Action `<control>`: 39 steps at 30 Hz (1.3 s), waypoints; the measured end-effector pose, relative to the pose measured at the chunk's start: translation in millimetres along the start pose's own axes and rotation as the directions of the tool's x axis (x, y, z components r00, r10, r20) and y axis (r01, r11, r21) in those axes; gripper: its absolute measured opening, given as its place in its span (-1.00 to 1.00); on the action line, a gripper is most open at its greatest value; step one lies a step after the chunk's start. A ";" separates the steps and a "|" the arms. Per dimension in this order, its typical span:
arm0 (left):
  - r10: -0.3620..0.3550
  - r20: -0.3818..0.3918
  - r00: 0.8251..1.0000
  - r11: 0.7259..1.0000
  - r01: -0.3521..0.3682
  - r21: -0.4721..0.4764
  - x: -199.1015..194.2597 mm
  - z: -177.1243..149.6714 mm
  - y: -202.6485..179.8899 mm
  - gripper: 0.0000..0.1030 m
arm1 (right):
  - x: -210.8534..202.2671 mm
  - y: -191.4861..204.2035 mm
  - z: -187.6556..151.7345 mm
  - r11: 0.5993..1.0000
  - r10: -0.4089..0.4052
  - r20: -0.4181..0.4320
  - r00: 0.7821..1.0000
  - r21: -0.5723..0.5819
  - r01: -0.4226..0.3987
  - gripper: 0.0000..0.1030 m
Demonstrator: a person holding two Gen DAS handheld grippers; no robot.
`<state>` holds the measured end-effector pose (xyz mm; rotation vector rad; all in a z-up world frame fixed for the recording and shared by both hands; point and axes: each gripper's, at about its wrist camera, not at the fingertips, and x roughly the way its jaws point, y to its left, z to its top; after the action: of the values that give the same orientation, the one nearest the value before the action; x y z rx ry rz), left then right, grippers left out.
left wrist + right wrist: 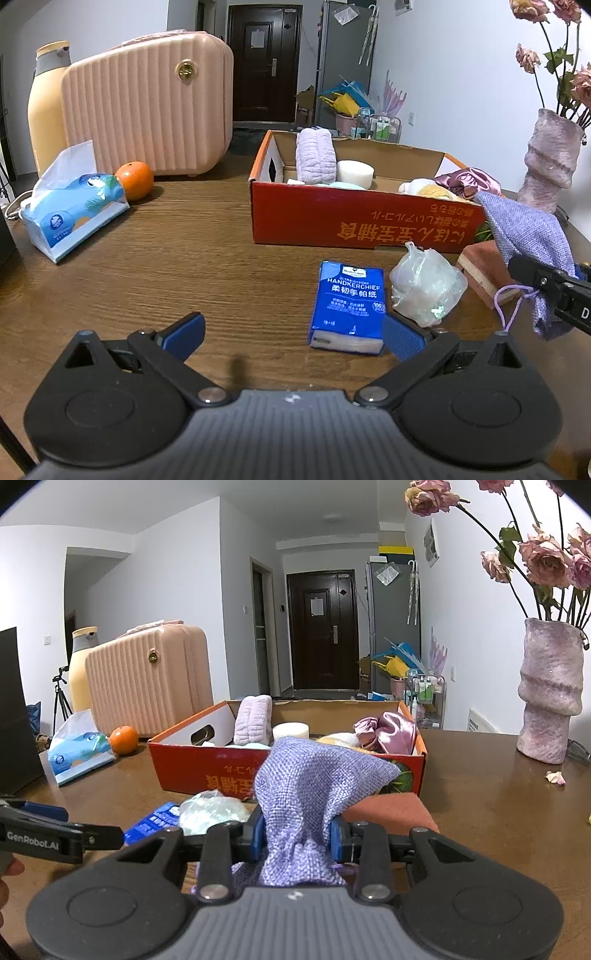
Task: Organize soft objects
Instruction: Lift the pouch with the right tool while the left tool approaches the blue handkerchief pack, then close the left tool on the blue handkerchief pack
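purple pouch in the grip, red box ahead

the right gripper (297, 836) pinches a purple woven drawstring pouch (314, 794) between its blue pads, jaws drawn narrow on the gathered neck while the cloth billows up in front of them. just beyond it sits an open red cardboard box (192, 764) on the brown wooden table (498, 794), already holding a lilac fluffy rolled towel (255, 720), a white round foam block (290, 732) and a pink satin bundle (388, 731). a terracotta-coloured flat pad (391, 810) lies just right of the pads, under the pouch.

the left gripper (293, 334) stands wide, nothing between its fingers. its right fingertip is close beside a blue rectangular packet of paper handkerchiefs (349, 306); whether it touches cannot be told. a crumpled clear plastic bag (424, 282) rests just right of the packet. far to the left gripper's left are a blue soft tissue pack (74, 212) and an orange (135, 180), before a pink ribbed hard case (147, 110).
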<state>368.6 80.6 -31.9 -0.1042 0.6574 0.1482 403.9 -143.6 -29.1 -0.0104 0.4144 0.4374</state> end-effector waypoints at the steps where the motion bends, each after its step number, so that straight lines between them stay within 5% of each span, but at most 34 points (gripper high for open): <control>1: -0.002 -0.005 1.000 1.000 0.002 -0.001 3.2 1.0 -1.2 1.00 | 1.8 -1.5 0.5 1.000 0.002 0.002 1.000 -0.003 -0.002 -0.38; 14: 0.018 -0.021 1.000 0.995 -0.016 0.095 37.1 6.9 -35.5 1.00 | 12.8 -17.4 4.3 1.000 0.009 0.022 1.000 -0.013 -0.009 -0.37; 20: 0.017 -0.033 0.999 0.992 -0.012 0.127 47.0 7.4 -41.2 0.63 | 13.6 -19.8 2.2 1.000 0.000 0.025 1.000 -0.017 0.000 -0.37; 31: -0.017 -0.075 0.997 0.995 0.024 0.098 58.5 7.0 -37.0 0.42 | 12.7 -18.7 -0.4 1.000 0.003 0.022 1.000 -0.014 -0.003 -0.37; 34: -0.030 -0.063 0.998 0.994 0.036 0.103 55.9 7.3 -37.8 0.01 | 12.0 -18.1 -0.4 1.000 0.007 0.025 1.000 -0.014 -0.006 -0.37; 39: -0.031 -0.058 0.998 0.996 0.036 0.088 54.7 8.2 -35.0 0.01 | 11.8 -16.7 -1.1 1.000 0.008 0.026 1.000 -0.020 -0.007 -0.37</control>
<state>422.2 53.0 -57.3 -0.0341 0.7172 0.0840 420.0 -154.0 -36.0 -0.0229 0.3846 0.4488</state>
